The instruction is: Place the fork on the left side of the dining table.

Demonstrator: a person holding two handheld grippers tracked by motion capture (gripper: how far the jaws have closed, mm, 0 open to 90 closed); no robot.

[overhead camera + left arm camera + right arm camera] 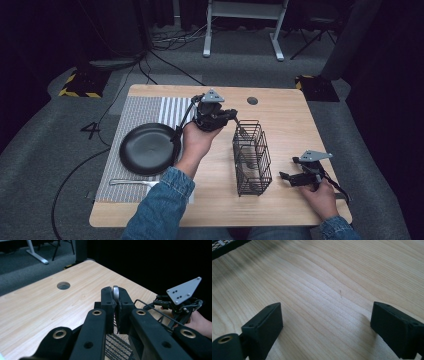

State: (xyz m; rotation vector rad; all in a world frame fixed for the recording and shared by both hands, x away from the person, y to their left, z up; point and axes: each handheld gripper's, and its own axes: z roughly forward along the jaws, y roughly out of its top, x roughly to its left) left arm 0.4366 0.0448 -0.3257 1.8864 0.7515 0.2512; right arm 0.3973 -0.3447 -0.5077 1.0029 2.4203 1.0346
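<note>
My left gripper (222, 118) hovers above the far end of a black wire basket (251, 157), held in a hand. In the left gripper view its jaws (116, 305) are shut on the rounded silver end of a metal utensil (115, 290); the rest of the utensil is hidden behind the jaws, with the basket's mesh (117, 347) just below. My right gripper (290, 178) rests low on the table to the right of the basket. Seen in the right gripper view, that gripper (325, 317) stands open over bare wood with nothing between its jaws.
A black plate (148, 148) lies on a striped placemat (145, 107) at the left, with a metal utensil (132, 182) on the mat in front of it. The wooden table (280, 115) has a cable hole (252, 100) near its far edge.
</note>
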